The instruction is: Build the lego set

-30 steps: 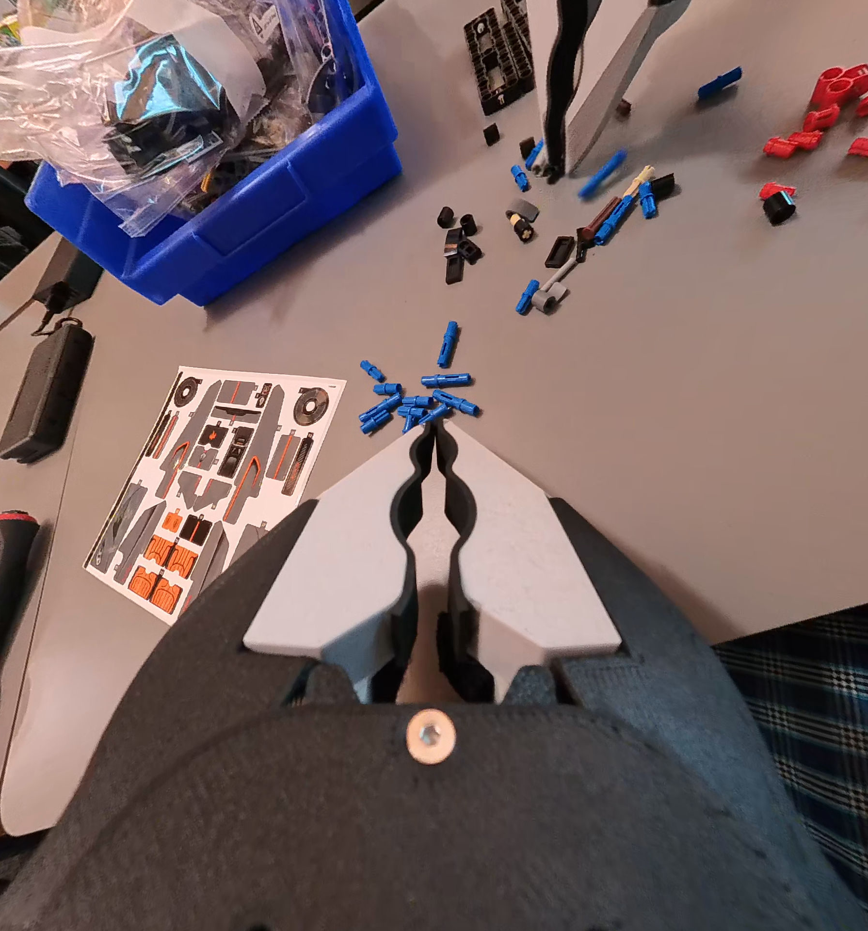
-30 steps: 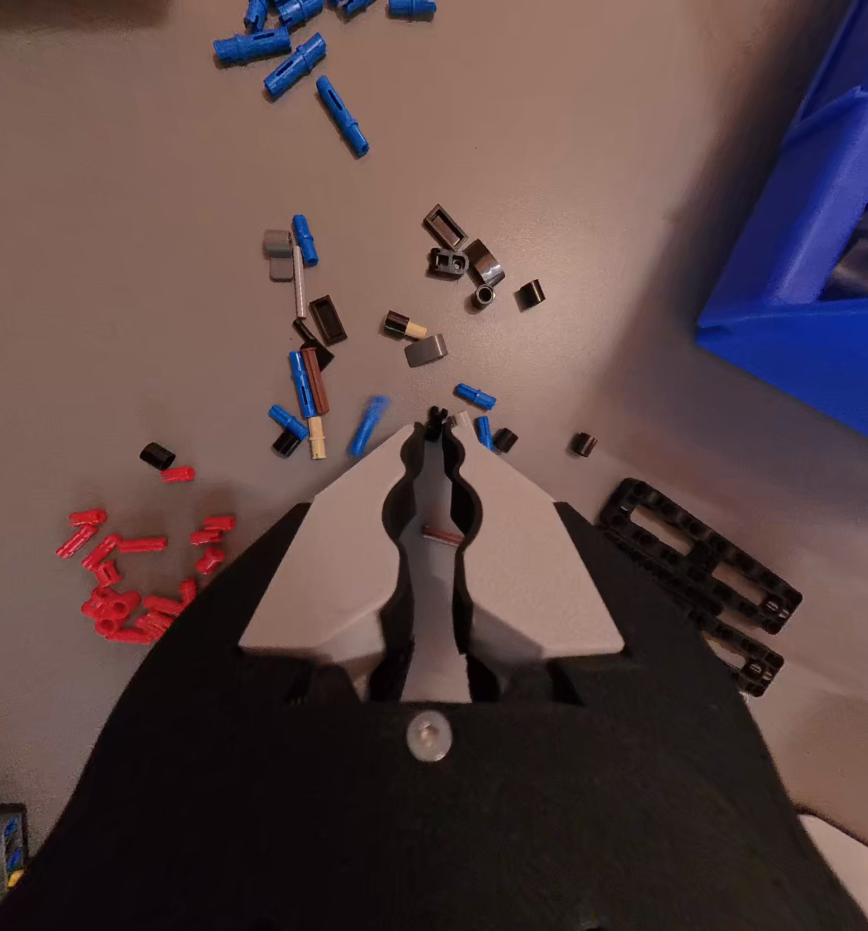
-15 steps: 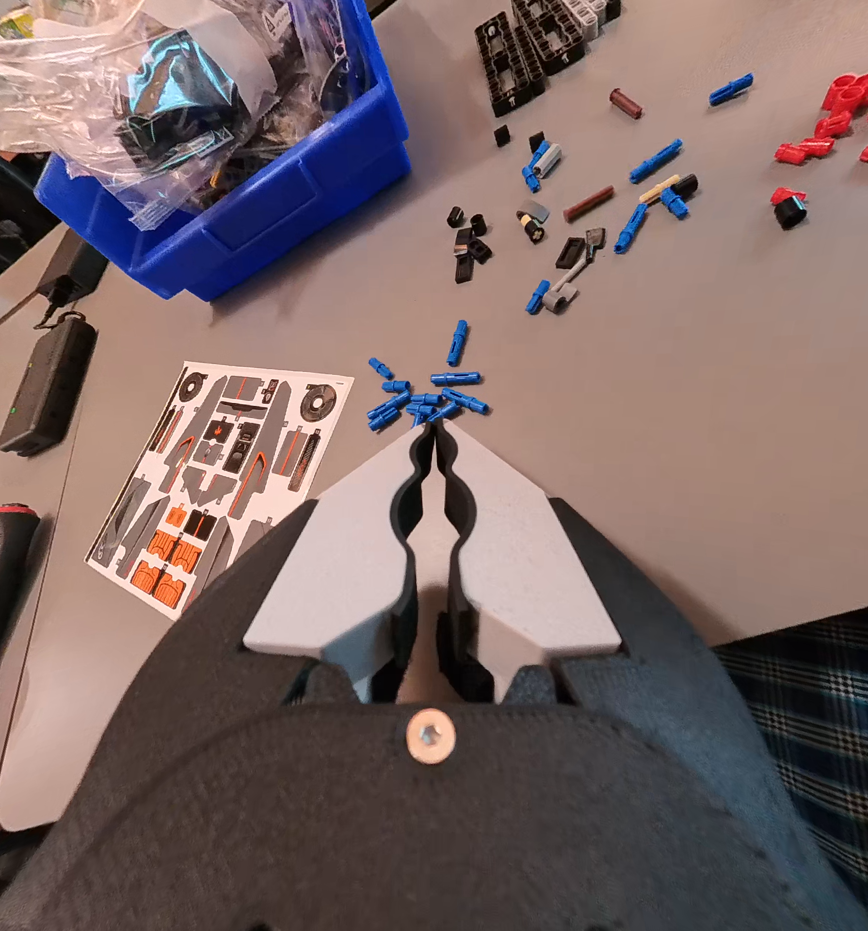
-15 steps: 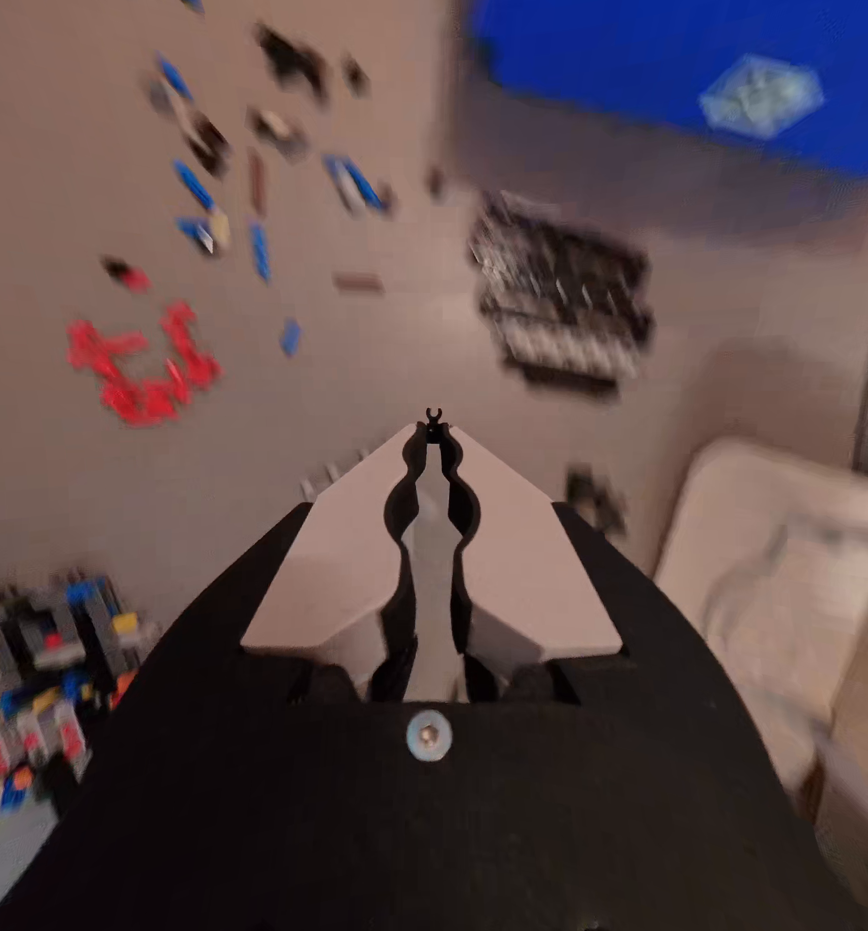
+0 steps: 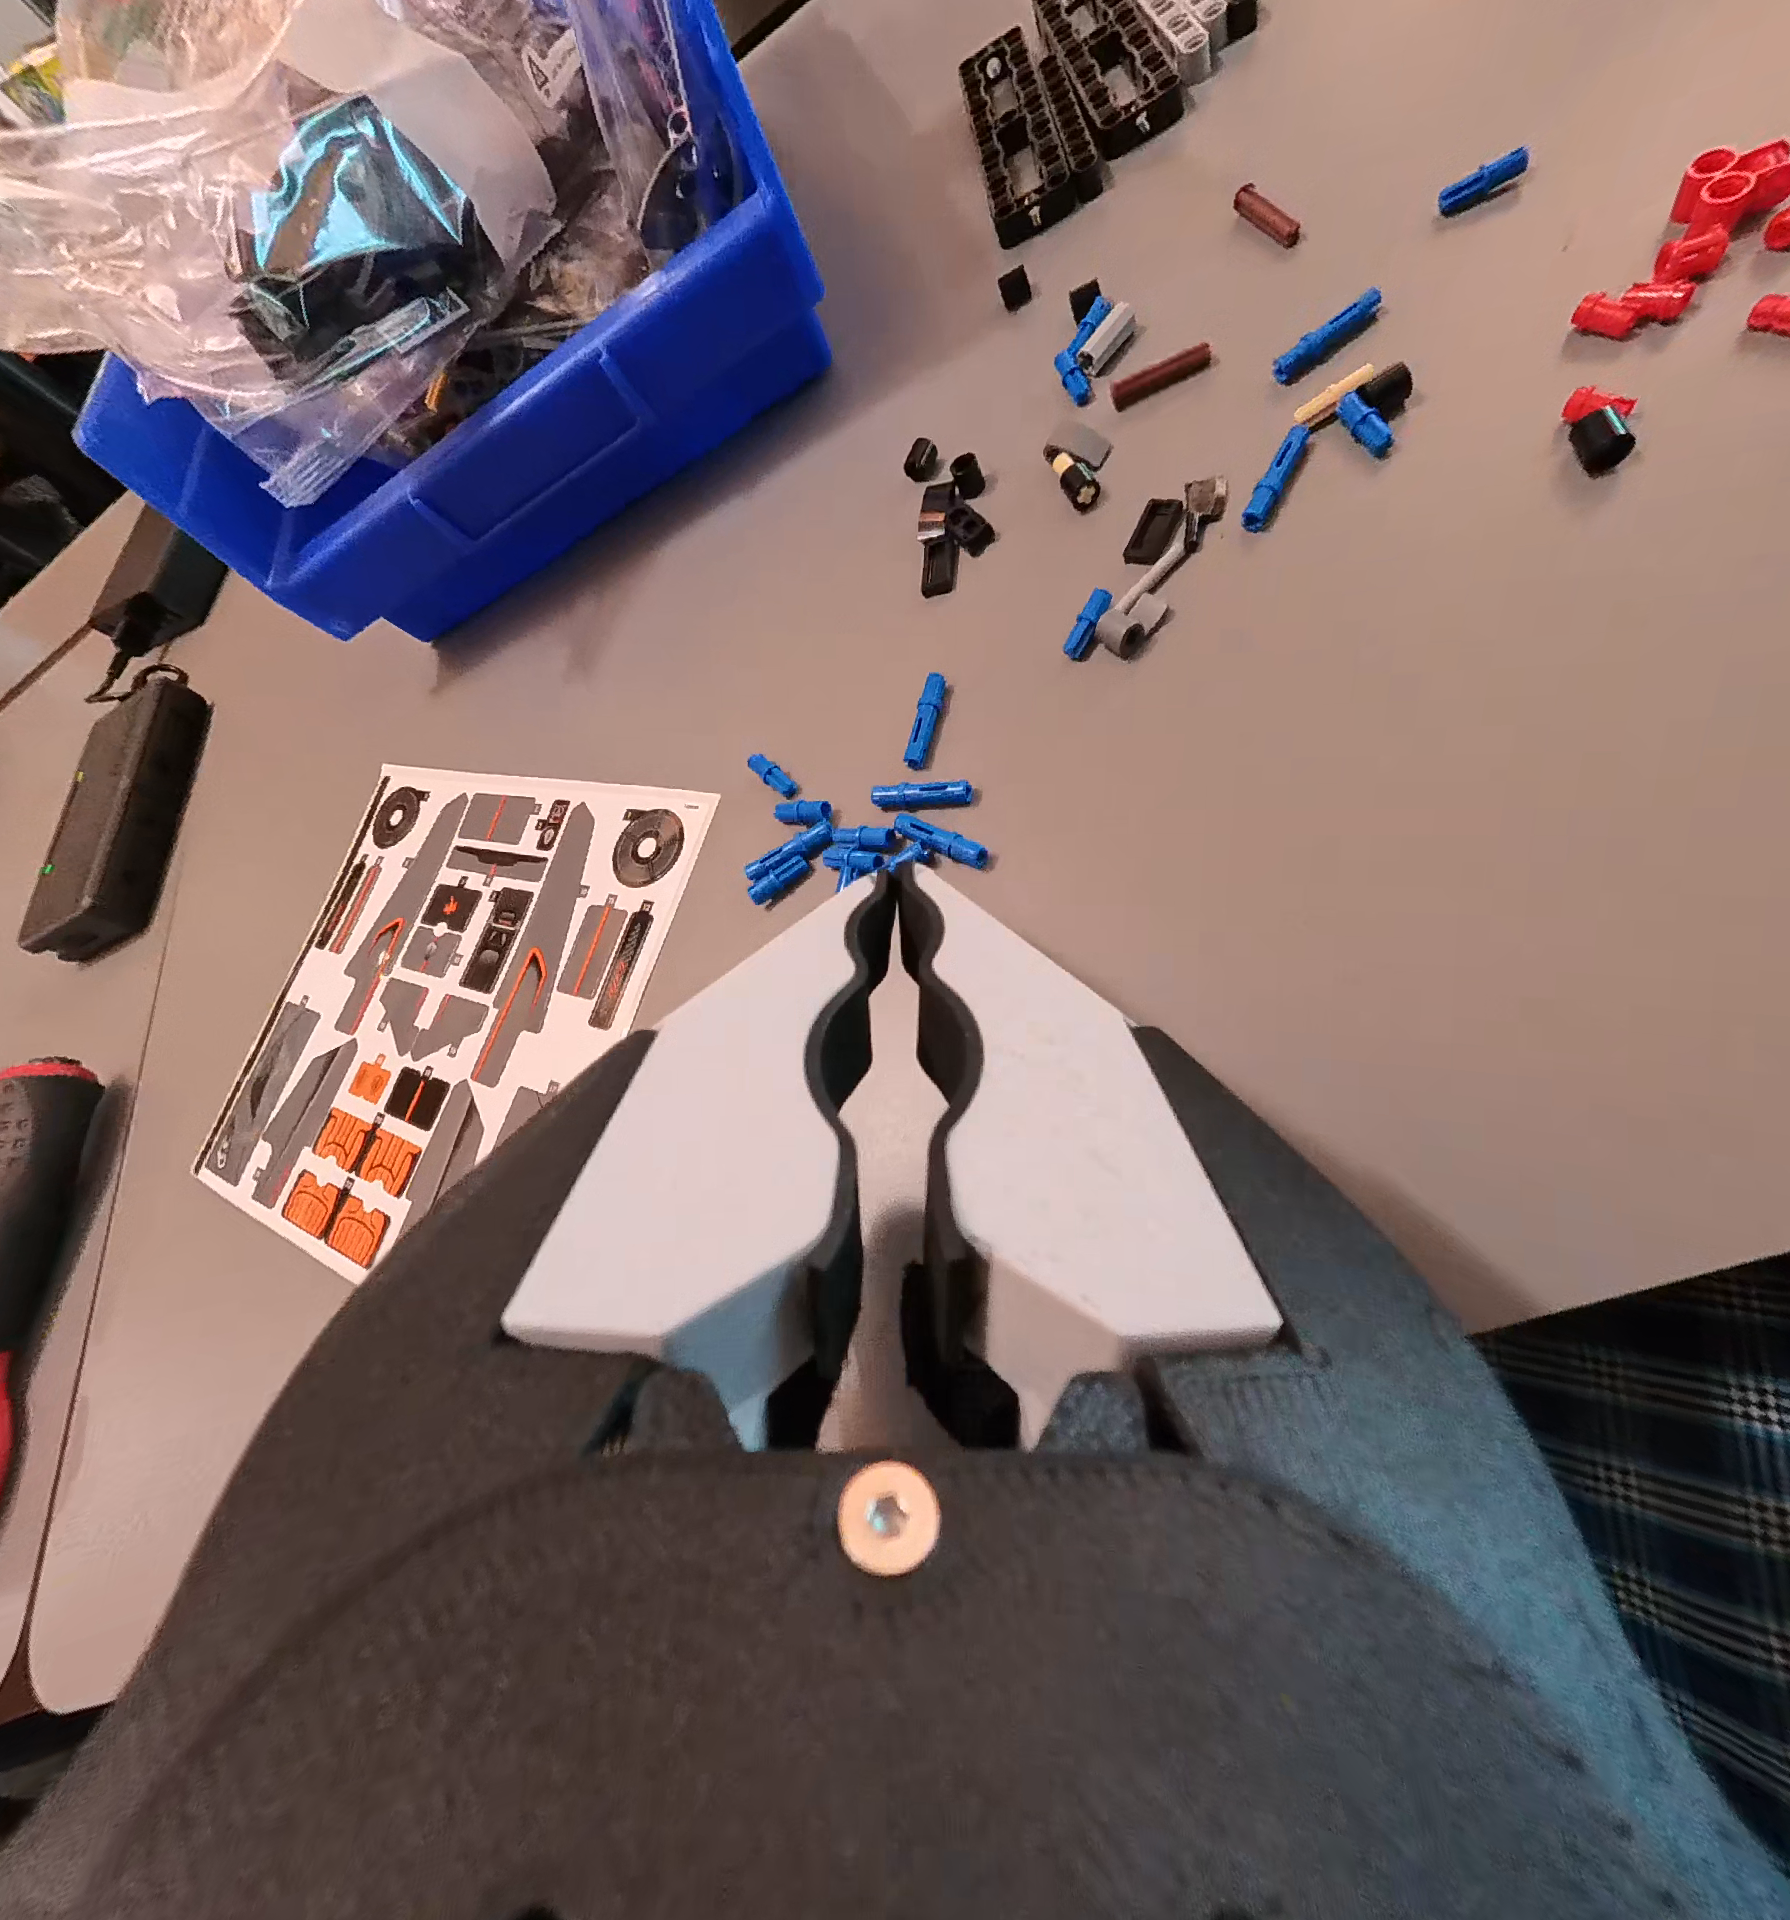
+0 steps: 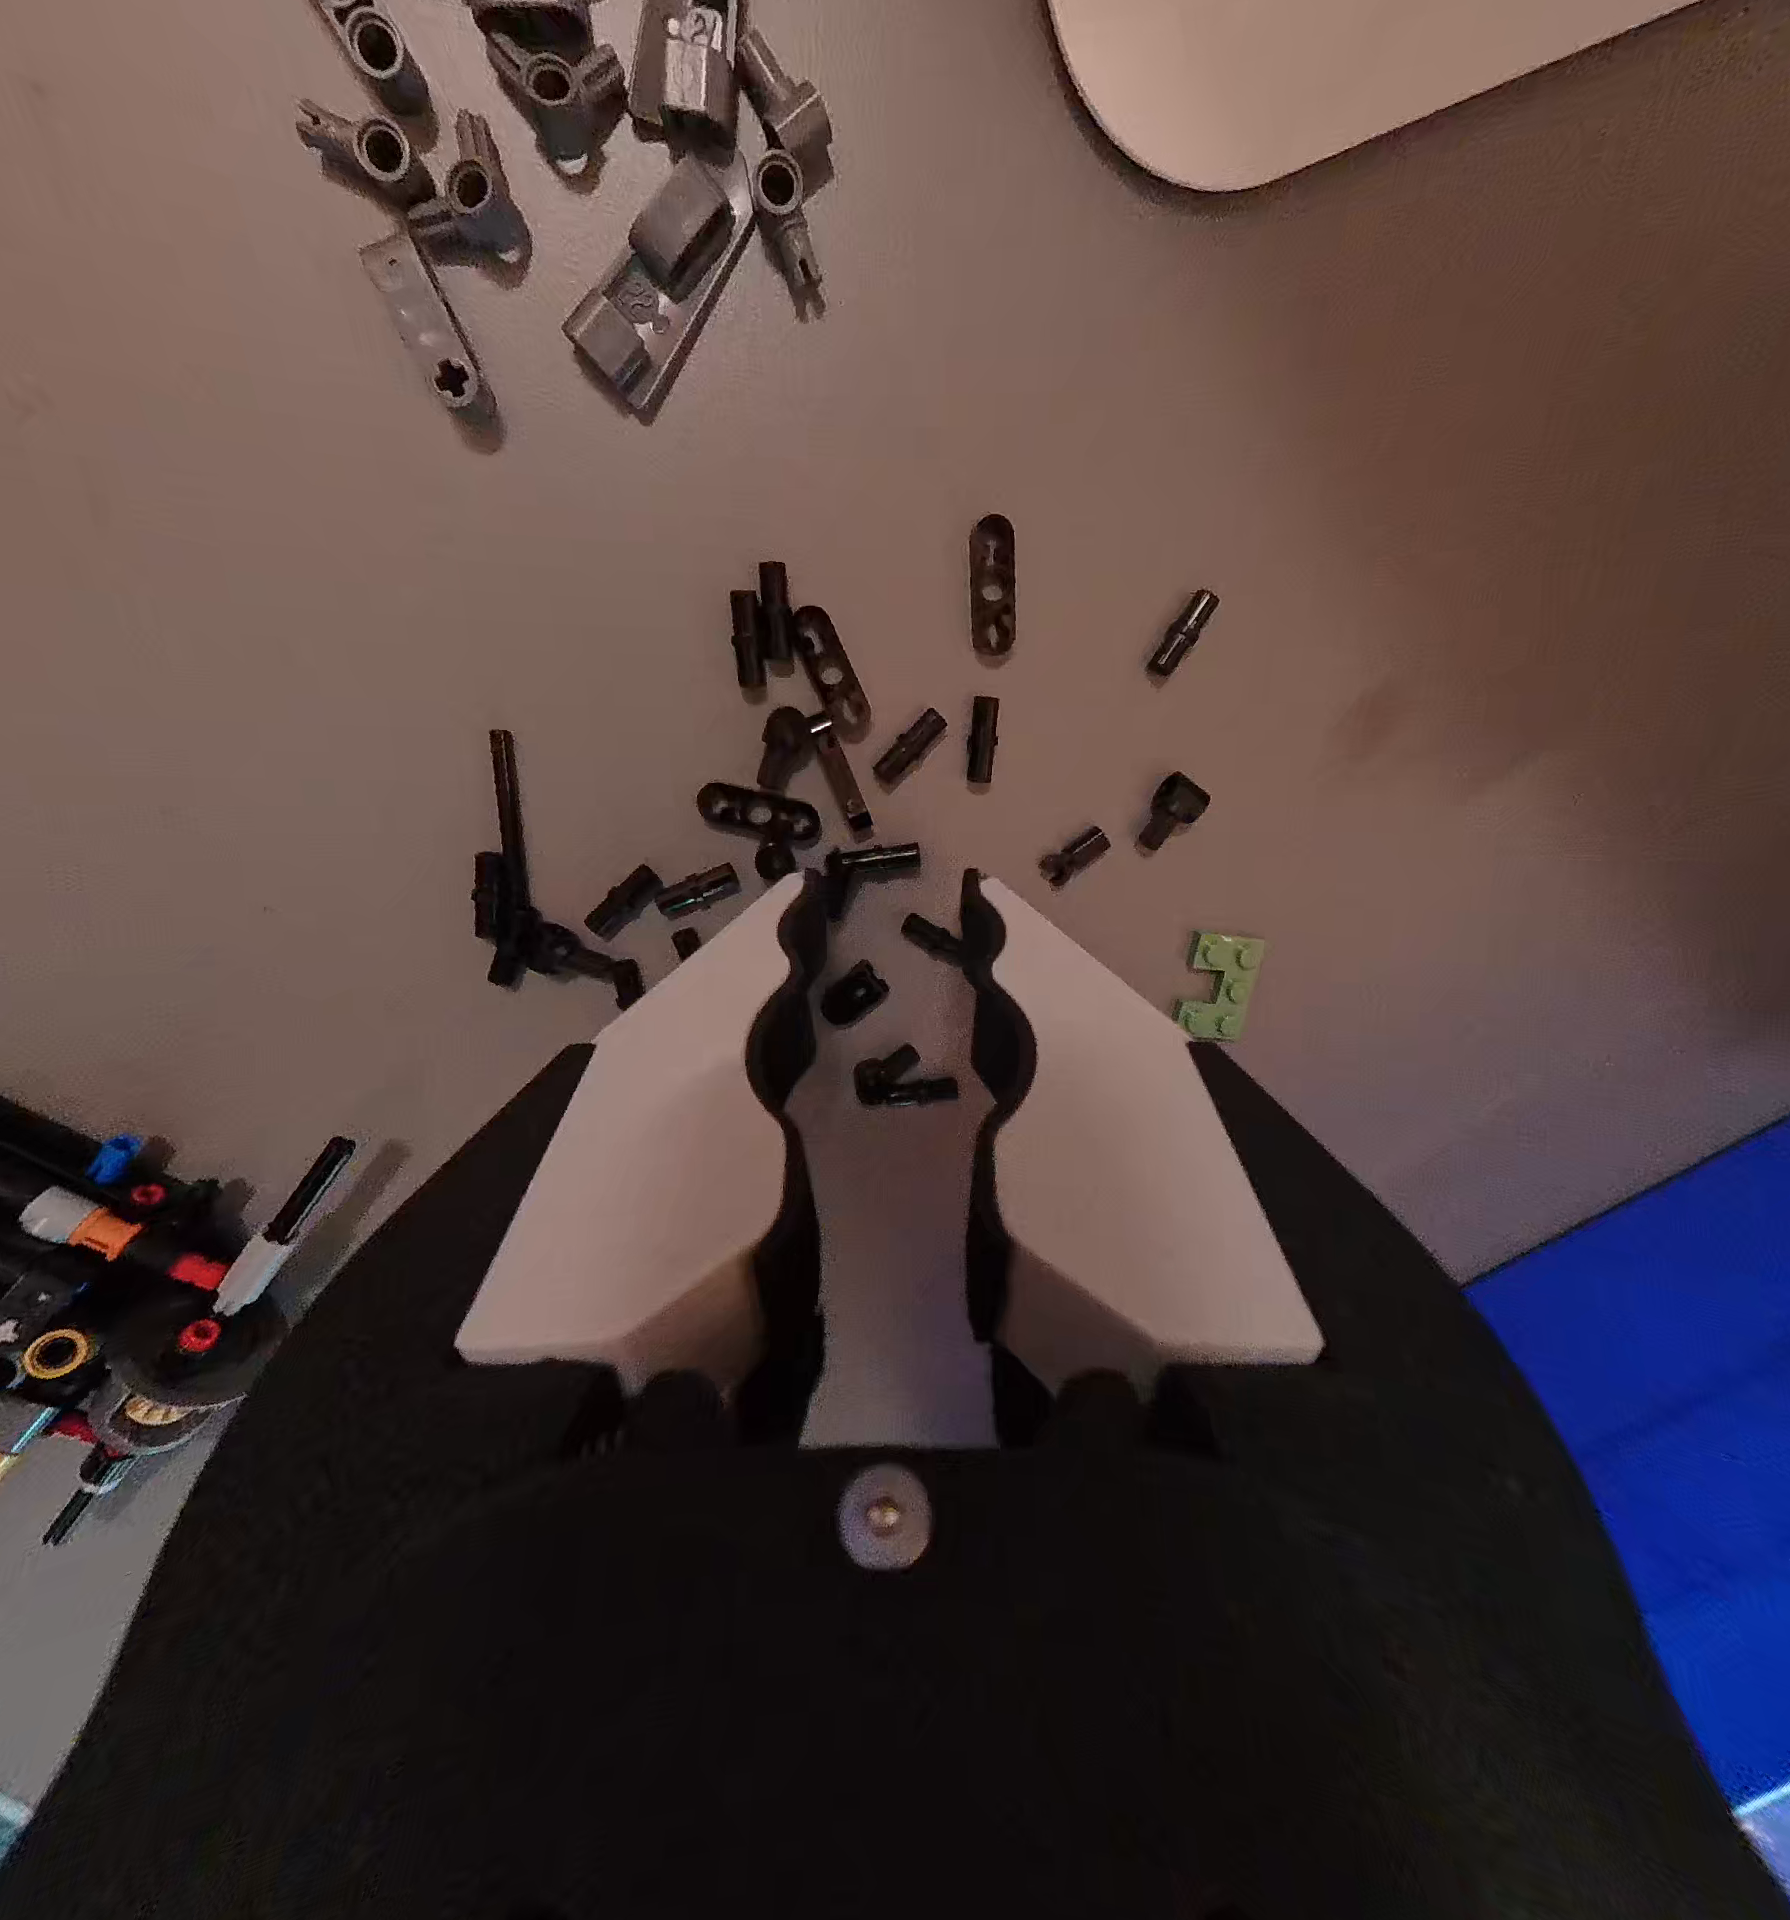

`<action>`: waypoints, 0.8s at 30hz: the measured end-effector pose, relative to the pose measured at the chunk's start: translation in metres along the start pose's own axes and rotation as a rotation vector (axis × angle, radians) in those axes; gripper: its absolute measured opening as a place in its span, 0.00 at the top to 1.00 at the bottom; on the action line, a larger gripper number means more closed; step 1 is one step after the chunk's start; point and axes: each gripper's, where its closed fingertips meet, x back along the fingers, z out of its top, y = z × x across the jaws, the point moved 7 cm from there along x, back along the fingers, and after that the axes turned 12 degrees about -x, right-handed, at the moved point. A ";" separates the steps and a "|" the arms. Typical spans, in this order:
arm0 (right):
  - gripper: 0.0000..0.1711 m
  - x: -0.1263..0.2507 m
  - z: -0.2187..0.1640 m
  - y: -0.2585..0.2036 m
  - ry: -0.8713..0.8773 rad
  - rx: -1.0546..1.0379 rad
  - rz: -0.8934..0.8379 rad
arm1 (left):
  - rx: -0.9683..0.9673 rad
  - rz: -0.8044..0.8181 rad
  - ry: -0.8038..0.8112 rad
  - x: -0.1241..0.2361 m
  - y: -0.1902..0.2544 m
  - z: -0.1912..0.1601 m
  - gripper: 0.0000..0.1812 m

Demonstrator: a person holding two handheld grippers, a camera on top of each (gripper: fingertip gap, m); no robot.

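Observation:
In the left wrist view my left gripper [image 5: 891, 881] is shut, with nothing visibly between its tips. The tips sit at the near edge of a small pile of blue pins [image 5: 860, 831] on the grey table [image 5: 1390, 935]. In the right wrist view my right gripper [image 6: 891, 883] is open above a scatter of black pins and short links [image 6: 818, 748]. A small black clip piece [image 6: 932, 935] lies by the inner side of the right finger. Two more black bits [image 6: 901, 1075] lie on the table between the fingers.
The left wrist view shows a blue bin of bags [image 5: 517, 416], a sticker sheet [image 5: 455, 1018], black frames [image 5: 1067, 104], red pieces [image 5: 1722, 249] and mixed small parts [image 5: 1161, 468]. The right wrist view shows grey connectors [image 6: 579, 156], a green plate [image 6: 1223, 982], a part-built model [image 6: 60, 1299] and a blue bin [image 6: 1701, 1351]. Across from one pair of fingers to the other is roughly 55 centimetres.
My right gripper swung away from the mixed blue and black parts to the black pin scatter and opened, letting go of the small black clip piece. My left gripper stayed shut and barely moved.

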 end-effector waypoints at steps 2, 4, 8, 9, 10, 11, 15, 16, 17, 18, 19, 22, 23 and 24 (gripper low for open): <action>0.93 0.003 0.001 -0.001 0.015 0.016 -0.002 | -0.006 0.000 -0.002 0.000 0.001 0.001 1.00; 0.95 0.009 0.003 -0.002 0.030 0.057 -0.027 | -0.010 -0.002 -0.002 -0.001 0.002 0.001 1.00; 0.99 0.021 0.011 -0.008 0.082 0.057 -0.011 | -0.008 -0.004 -0.001 -0.001 0.002 0.001 1.00; 1.00 0.026 0.019 -0.016 0.107 0.061 0.020 | -0.006 -0.004 -0.002 -0.002 0.002 0.001 1.00; 0.97 0.031 0.030 -0.029 0.140 0.079 0.064 | -0.006 -0.006 -0.002 -0.002 0.002 0.001 1.00; 0.93 0.035 0.043 -0.046 0.171 0.115 0.100 | -0.008 -0.008 -0.001 -0.002 0.003 0.001 1.00; 0.92 0.035 0.103 -0.126 0.253 0.317 0.227 | -0.010 -0.008 0.002 -0.001 0.003 0.001 1.00; 0.92 0.031 0.117 -0.147 0.261 0.370 0.255 | -0.010 -0.005 0.001 0.000 0.003 0.001 1.00; 0.91 0.025 0.130 -0.167 0.268 0.420 0.279 | -0.008 -0.002 0.001 0.000 0.002 0.000 1.00; 0.92 0.019 0.142 -0.188 0.277 0.466 0.303 | -0.008 0.000 0.001 0.001 0.001 0.000 1.00; 0.92 0.014 0.153 -0.208 0.285 0.512 0.326 | -0.008 0.001 0.001 0.001 0.001 0.000 1.00; 0.91 -0.004 0.181 -0.260 0.288 0.661 0.341 | -0.008 -0.002 0.001 0.000 0.001 -0.001 1.00; 0.91 -0.011 0.189 -0.272 0.288 0.713 0.328 | -0.009 -0.002 0.002 0.000 0.002 -0.001 1.00; 0.89 -0.018 0.197 -0.280 0.280 0.745 0.309 | -0.007 -0.003 0.004 0.000 0.002 -0.001 1.00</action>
